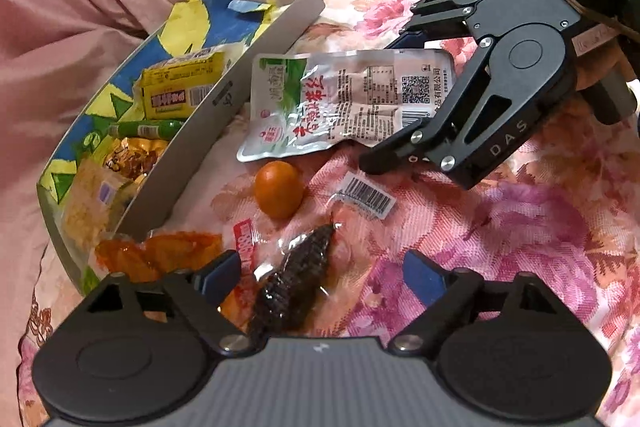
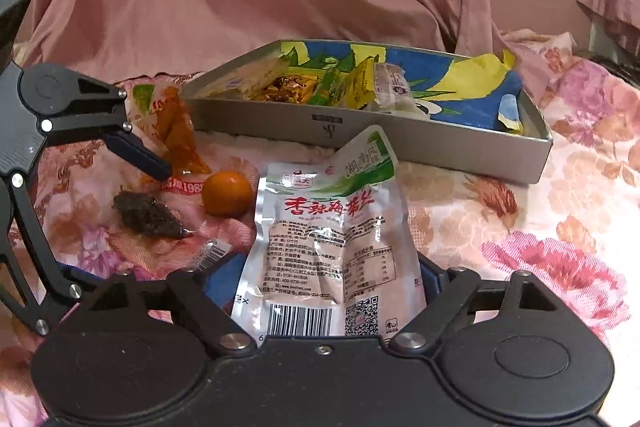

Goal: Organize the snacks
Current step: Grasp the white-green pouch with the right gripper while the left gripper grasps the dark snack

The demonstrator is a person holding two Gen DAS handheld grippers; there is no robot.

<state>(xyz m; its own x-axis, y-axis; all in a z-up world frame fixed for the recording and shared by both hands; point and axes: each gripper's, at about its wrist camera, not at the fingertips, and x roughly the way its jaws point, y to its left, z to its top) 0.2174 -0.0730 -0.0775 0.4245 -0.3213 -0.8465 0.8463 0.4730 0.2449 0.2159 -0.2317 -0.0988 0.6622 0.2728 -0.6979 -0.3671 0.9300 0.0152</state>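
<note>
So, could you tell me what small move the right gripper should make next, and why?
Probably close the right gripper on the white pouch. The pouch already lies between its open fingers, on the cloth outside the box, and the pads do not yet seem to press it. Gripped, it could then be lifted toward the box.

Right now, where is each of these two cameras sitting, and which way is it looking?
Left wrist view: sits on the left gripper, looking down along its fingers at a clear packet of dark snack on the flowered cloth; the right gripper shows opposite.
Right wrist view: sits on the right gripper, looking over a silver-green packet lying between its fingers toward the grey box; the left gripper shows at left.
Both share the small orange fruit, the box, both packets.
</note>
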